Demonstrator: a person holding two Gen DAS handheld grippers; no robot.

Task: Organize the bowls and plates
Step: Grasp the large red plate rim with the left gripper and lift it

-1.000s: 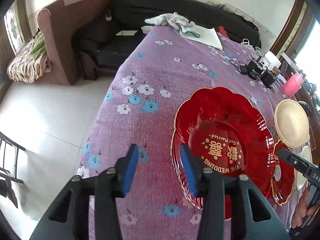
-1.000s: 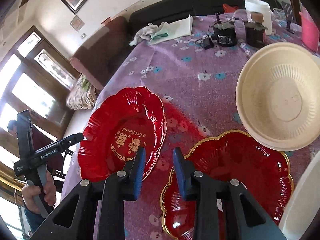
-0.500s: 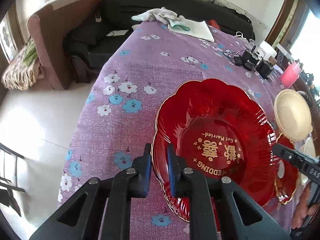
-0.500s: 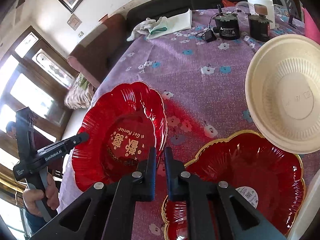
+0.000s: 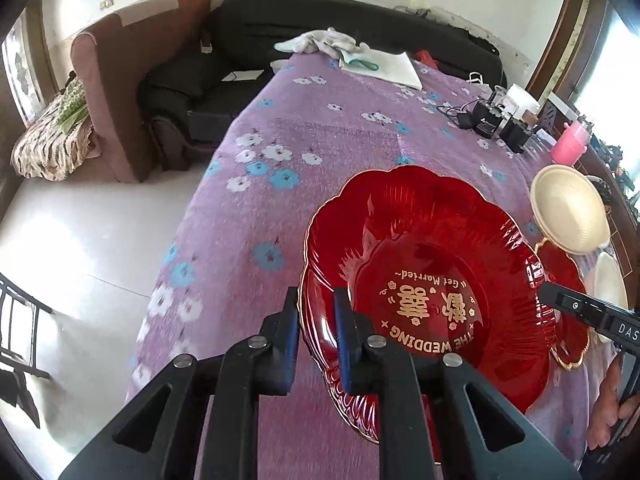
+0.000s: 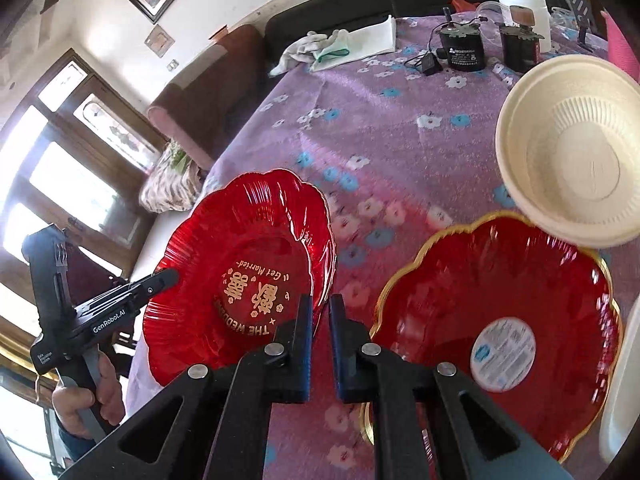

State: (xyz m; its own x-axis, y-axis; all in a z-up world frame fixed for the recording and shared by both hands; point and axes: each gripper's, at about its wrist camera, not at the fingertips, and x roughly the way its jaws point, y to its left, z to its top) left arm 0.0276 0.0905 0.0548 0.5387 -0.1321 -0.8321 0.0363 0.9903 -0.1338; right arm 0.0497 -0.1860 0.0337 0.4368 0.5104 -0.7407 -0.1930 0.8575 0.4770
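Now both grippers clamp the empty wedding plate [image 5: 432, 280]: left gripper [image 5: 316, 336] on its near rim, right gripper [image 6: 320, 336] opposite; a second ago both gaped.

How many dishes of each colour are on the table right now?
Red plates: 2, the wedding plate and the gold-rimmed plate
Cream bowl: 1
White dish, mostly cut off at the edge: 1
Total: 4
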